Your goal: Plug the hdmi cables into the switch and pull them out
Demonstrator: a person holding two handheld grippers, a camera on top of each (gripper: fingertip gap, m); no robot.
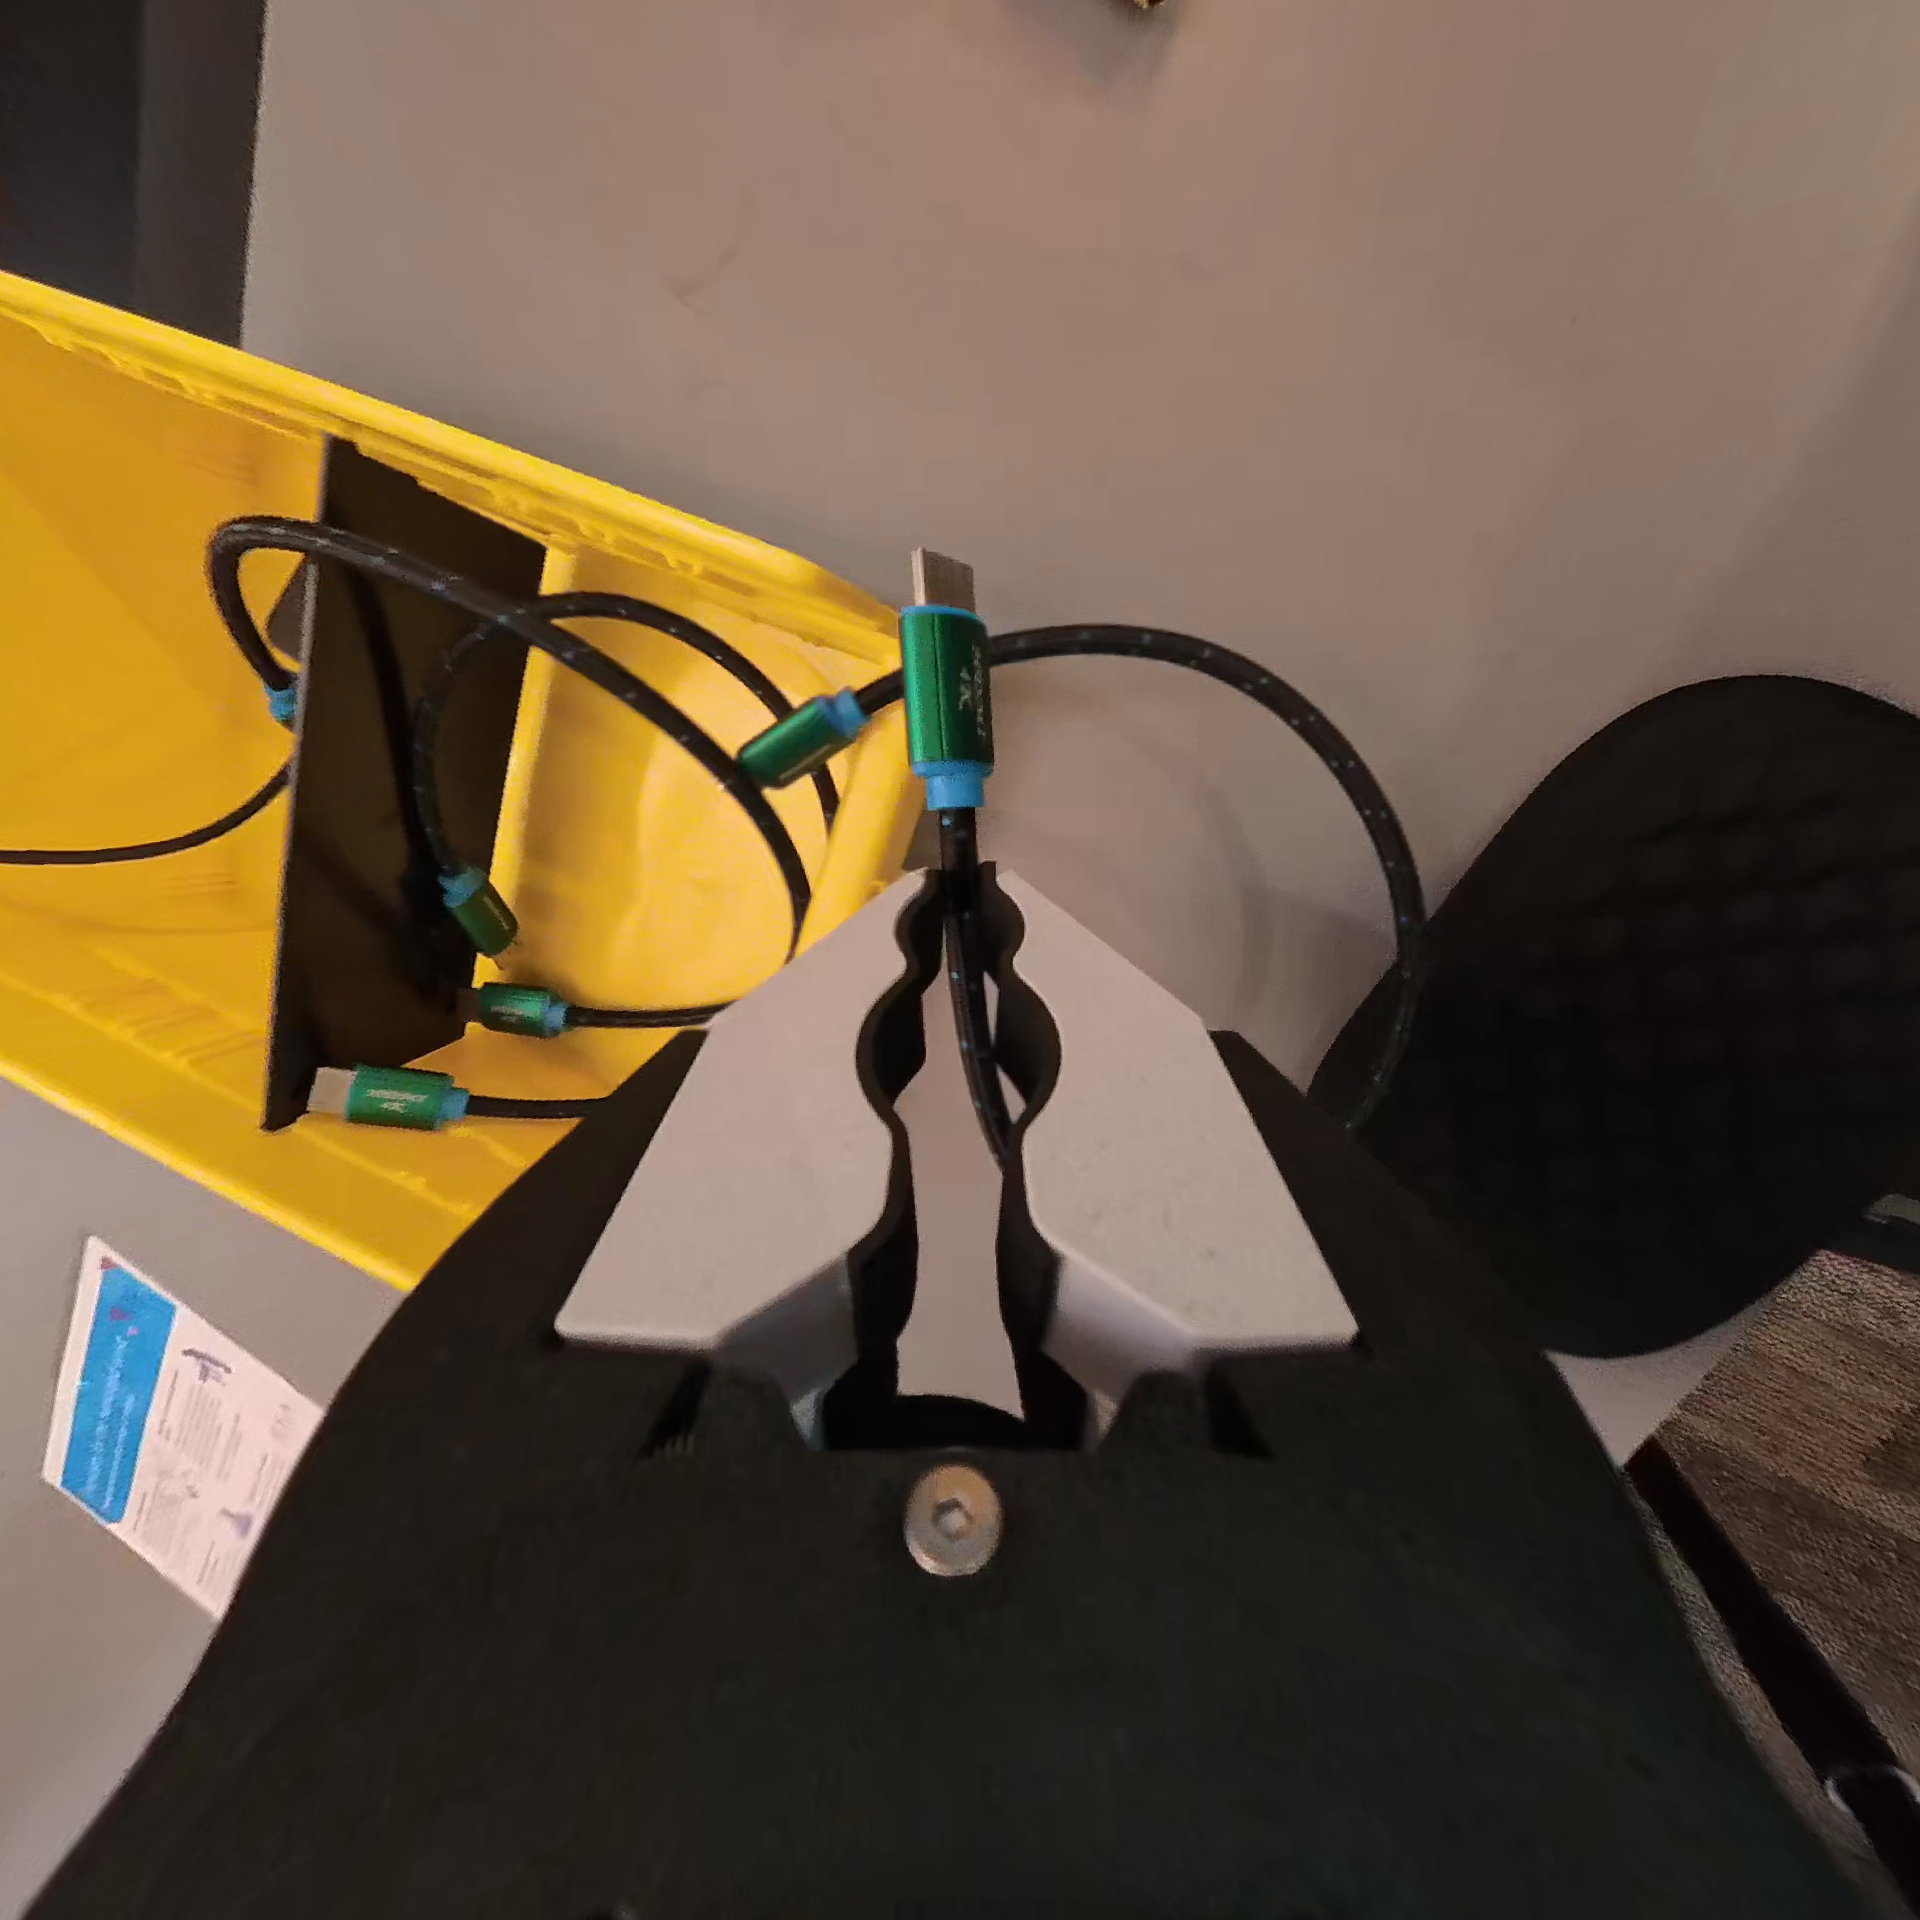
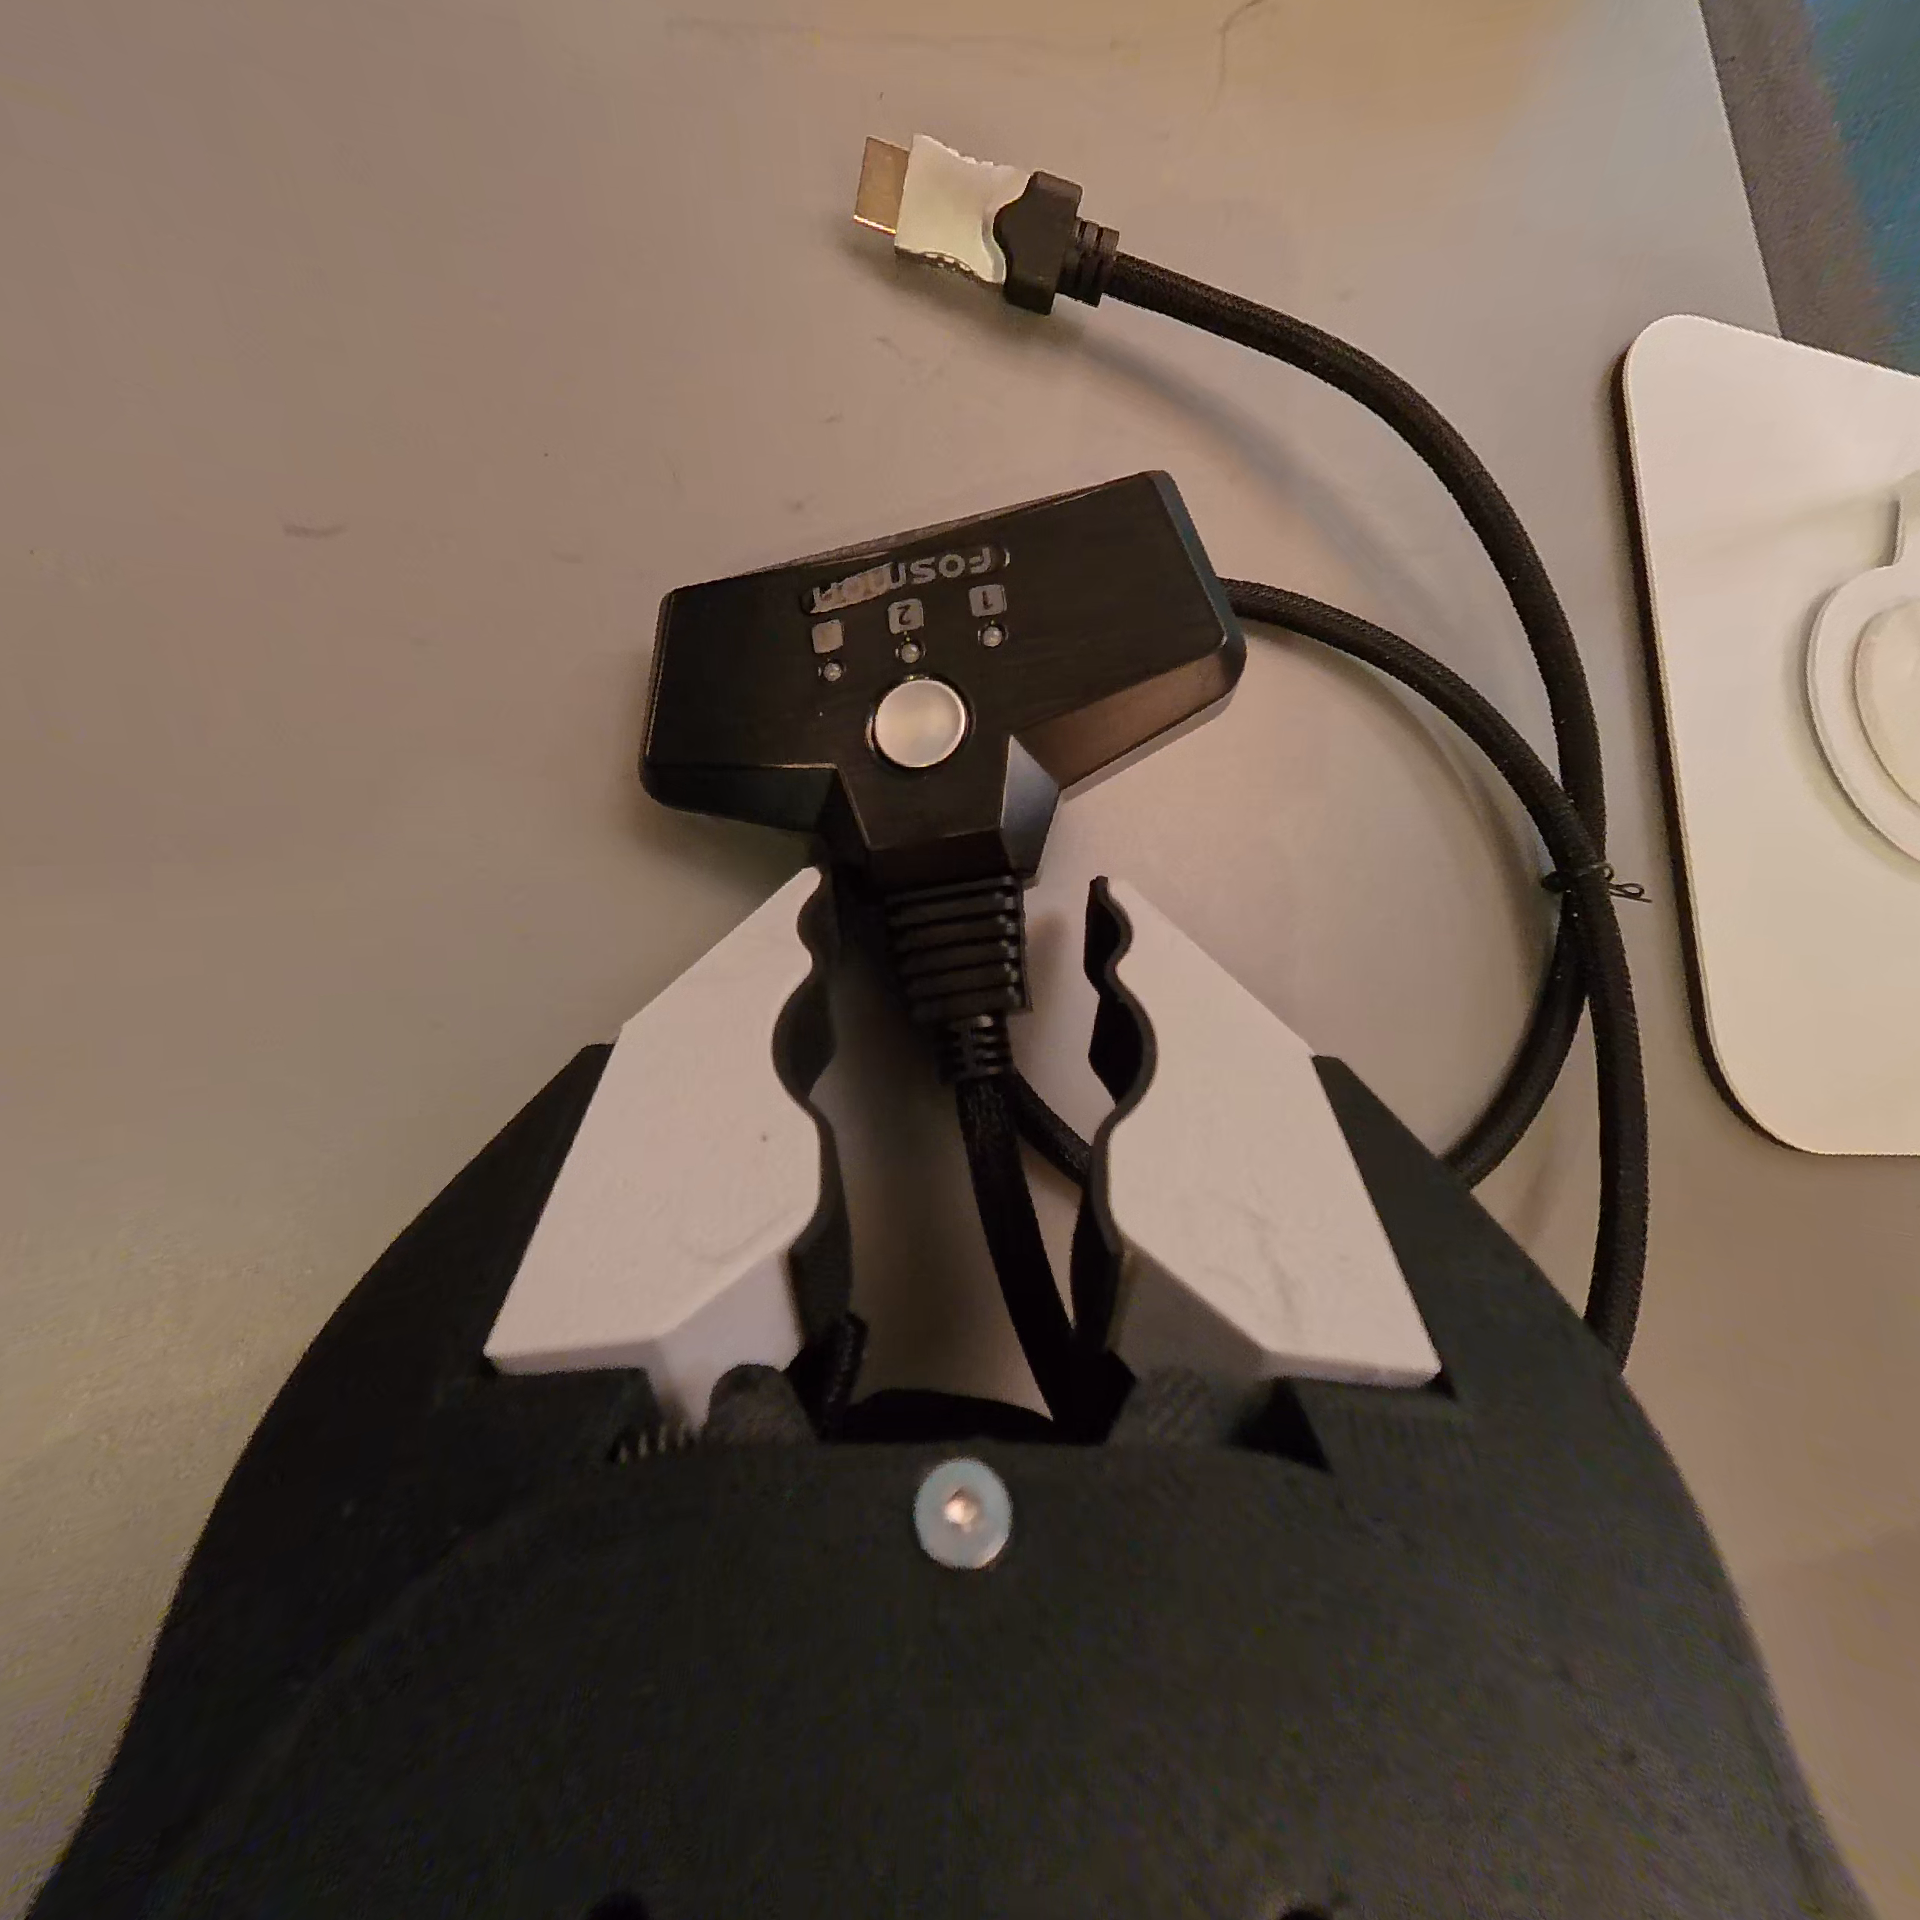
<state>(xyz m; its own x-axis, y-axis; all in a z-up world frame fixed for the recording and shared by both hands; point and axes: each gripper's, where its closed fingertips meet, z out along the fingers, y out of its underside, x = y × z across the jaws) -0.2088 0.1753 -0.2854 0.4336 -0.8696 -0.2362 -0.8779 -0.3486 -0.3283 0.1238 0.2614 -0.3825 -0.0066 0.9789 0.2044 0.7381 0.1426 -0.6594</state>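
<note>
Nearest, the left gripper [image 1: 961, 883] clamps the braided cord of a green hdmi cable [image 1: 943, 694], plug upright beside the yellow bin [image 1: 156, 499]. Meanwhile the right gripper [image 2: 951, 914], fingers apart, straddles the switch [image 2: 935, 665] cord on the surface [image 2: 364, 364].

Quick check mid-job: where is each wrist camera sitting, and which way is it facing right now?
Left wrist view: on the left hand-held gripper, looking along its fingers at the green plug whose cable it pinches, yellow bin beyond; only the gripper's own fingers show.
Right wrist view: on the right hand-held gripper, looking down at the switch on the table, fingers apart around its strain relief; only its fingers show.
Shared: the grey table; nothing else that I can match.
</note>
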